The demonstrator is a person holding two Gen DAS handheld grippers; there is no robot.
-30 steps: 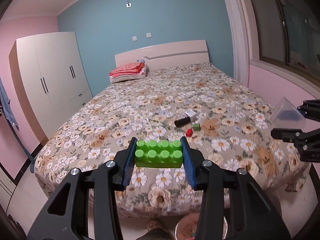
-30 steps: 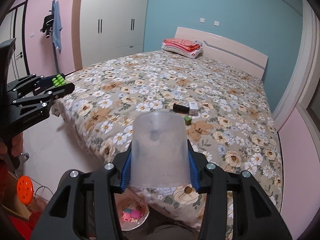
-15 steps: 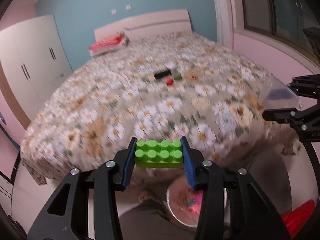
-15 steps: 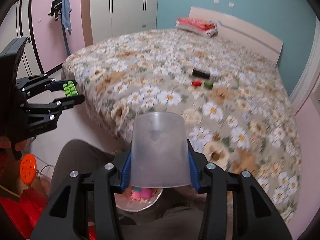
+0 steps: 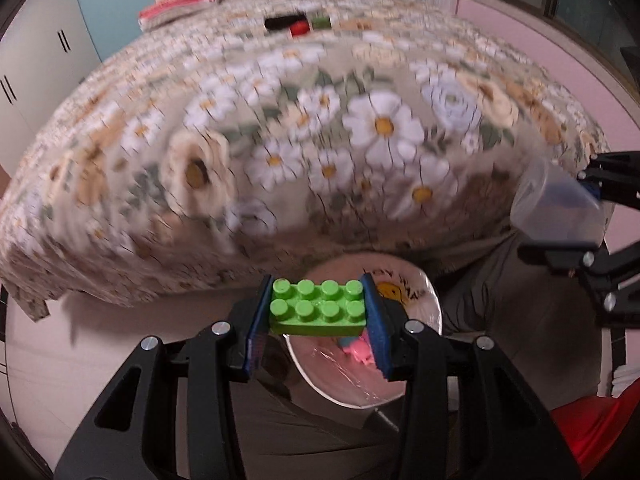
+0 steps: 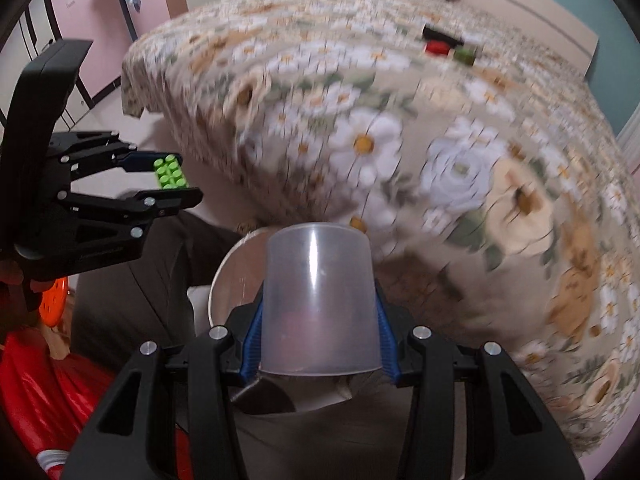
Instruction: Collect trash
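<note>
Left gripper clamps a green brick directly above the bin by the bed. Right gripper clamps an upturned clear cup, also over the bin.

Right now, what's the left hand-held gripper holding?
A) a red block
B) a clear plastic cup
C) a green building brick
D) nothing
C: the left hand-held gripper has its blue pads pressed on both ends of the green building brick, above the lined bin; the clear plastic cup sits in the right hand-held gripper.
</note>
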